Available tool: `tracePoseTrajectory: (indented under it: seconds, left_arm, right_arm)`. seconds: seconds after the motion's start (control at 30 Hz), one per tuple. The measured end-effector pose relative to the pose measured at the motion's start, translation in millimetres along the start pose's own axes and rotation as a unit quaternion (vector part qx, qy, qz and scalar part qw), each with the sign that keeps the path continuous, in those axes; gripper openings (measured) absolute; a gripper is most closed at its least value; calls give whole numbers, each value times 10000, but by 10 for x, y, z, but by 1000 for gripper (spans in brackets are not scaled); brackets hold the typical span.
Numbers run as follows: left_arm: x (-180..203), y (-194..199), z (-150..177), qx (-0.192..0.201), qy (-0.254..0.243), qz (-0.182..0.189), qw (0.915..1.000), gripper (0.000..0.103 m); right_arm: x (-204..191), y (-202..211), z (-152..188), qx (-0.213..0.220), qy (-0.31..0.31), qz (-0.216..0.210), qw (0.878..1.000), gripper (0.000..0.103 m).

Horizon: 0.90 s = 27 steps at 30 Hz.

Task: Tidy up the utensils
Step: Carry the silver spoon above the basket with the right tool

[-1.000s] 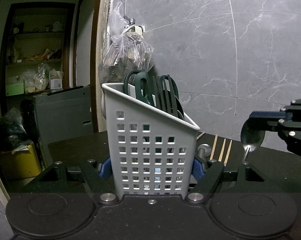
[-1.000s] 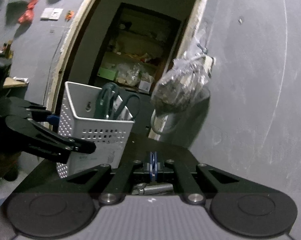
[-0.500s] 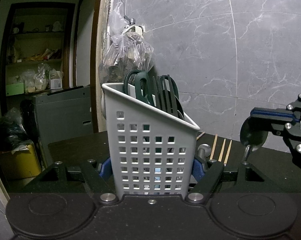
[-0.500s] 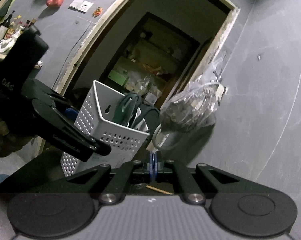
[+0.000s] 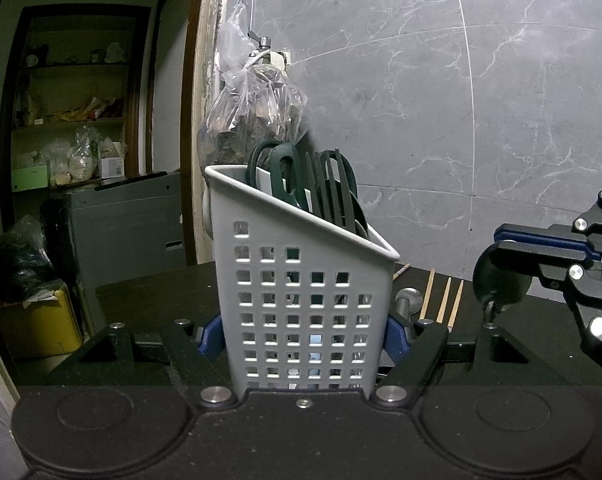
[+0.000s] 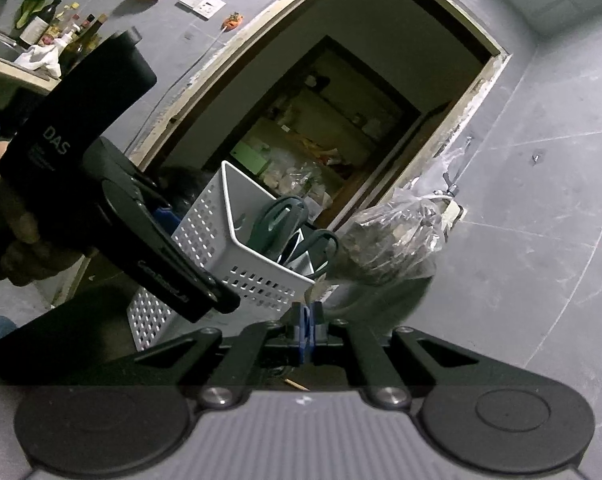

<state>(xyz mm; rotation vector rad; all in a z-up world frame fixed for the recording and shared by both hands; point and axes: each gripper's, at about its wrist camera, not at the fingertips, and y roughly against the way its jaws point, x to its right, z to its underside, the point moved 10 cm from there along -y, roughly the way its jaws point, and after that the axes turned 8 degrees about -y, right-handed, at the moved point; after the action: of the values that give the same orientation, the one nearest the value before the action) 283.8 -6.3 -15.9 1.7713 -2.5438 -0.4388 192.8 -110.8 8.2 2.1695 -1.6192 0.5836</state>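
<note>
between the left gripper's (image 5: 303, 332) blue pads sits a white basket (image 5: 301, 312) patterned with rows of small square holes; dark green utensils (image 5: 301, 184) stick out of its top. to the gripper's right, pale wooden chopsticks (image 5: 441, 300) lie on the black table (image 5: 149, 300), and the black right gripper (image 6: 305, 322) with blue pads holds a silver spoon (image 5: 497, 284). the wall behind (image 5: 421, 100) is grey with white marble veins.

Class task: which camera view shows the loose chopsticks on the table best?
The left wrist view: three chopsticks lie on the dark table right of the white basket. The right wrist view shows only a sliver of one under its gripper.
</note>
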Motion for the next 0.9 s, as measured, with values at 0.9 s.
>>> tracePoseTrajectory:
  seconds: [0.9]
  left_arm:
    - [14, -16, 15, -12, -2, -2, 10000, 77]
  right_arm:
    - [591, 270, -606, 1850, -539, 1126, 9748, 3]
